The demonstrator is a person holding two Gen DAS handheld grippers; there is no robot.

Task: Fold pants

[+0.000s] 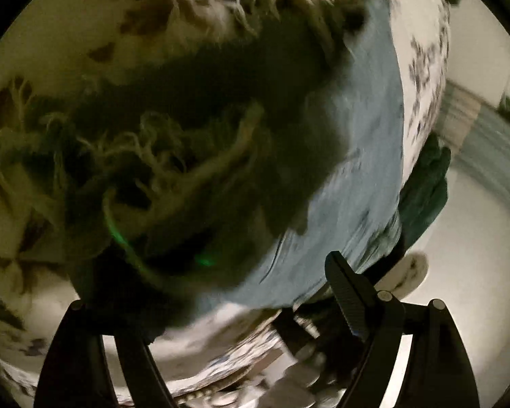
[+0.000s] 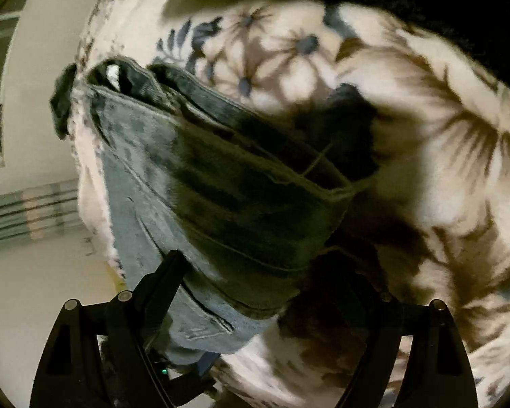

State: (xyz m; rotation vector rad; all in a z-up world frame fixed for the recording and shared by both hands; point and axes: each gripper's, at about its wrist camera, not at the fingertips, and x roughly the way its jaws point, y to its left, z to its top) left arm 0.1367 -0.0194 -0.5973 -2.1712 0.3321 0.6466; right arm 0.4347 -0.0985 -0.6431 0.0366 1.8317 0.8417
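Jeans are lying on the floral bed cover, frayed hem partly shadowed. Left gripper and right gripper are hovering with jaws spread, gripping nothing. Advisable: pinch both layers squarely before lifting.

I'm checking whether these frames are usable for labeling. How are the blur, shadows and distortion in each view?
Left wrist: heavy motion blur smears the jeans and floral blanket; a dark shadow hides the frayed hem; fisheye bends the edges. Right wrist: sharper, seams on the jeans readable, though shadow darkens their middle and the top corner is black; the blanket print is softly blurred.
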